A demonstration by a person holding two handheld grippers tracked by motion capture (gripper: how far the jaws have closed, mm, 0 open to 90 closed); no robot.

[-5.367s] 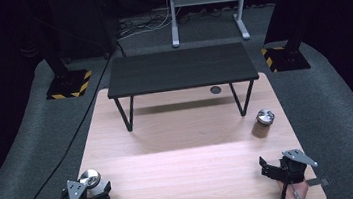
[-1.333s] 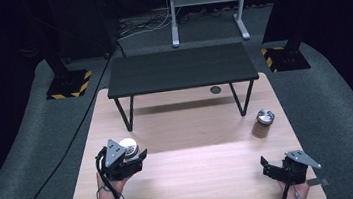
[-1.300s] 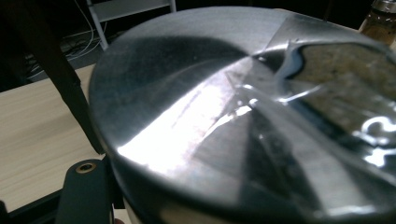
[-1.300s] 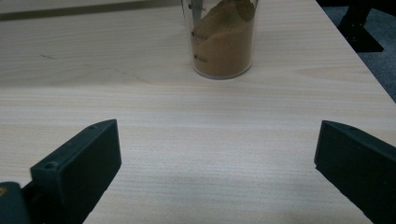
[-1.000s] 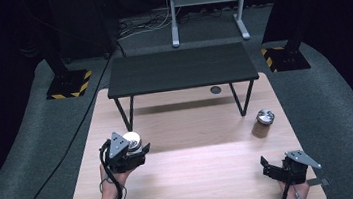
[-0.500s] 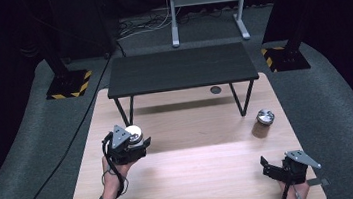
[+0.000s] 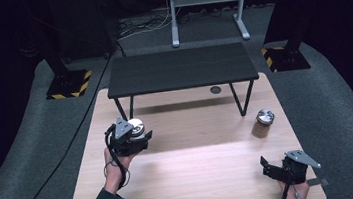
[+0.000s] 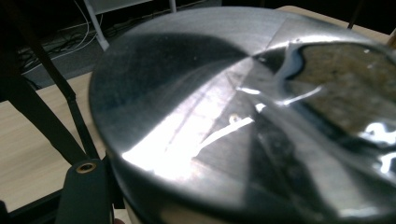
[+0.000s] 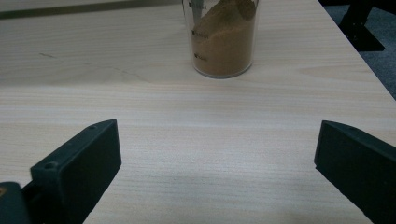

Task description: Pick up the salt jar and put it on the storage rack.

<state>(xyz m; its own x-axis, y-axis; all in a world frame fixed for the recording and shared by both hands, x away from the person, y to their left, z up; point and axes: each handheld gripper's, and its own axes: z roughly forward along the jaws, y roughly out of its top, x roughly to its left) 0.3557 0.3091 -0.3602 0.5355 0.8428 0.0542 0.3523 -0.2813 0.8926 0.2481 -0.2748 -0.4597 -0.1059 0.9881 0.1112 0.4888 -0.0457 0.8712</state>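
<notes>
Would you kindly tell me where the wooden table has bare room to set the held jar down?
The broad middle of the light wooden table is bare, between the left gripper holding the metal-lidded jar and the right gripper. It is tighter beside the brown-powder jar and under the black bench.

**A recording lab, curtained in black**

This is a studio-like test space rather than a home. Black curtains [image 7: 2, 44] close off the surroundings, grey carpet [image 7: 34, 146] covers the floor, and stand bases with yellow-black hazard tape [image 7: 70, 86] flank a bare wooden table [image 7: 198, 177]. Loose cables [image 7: 141, 25] and a grey metal frame [image 7: 206, 5] lie behind.
</notes>
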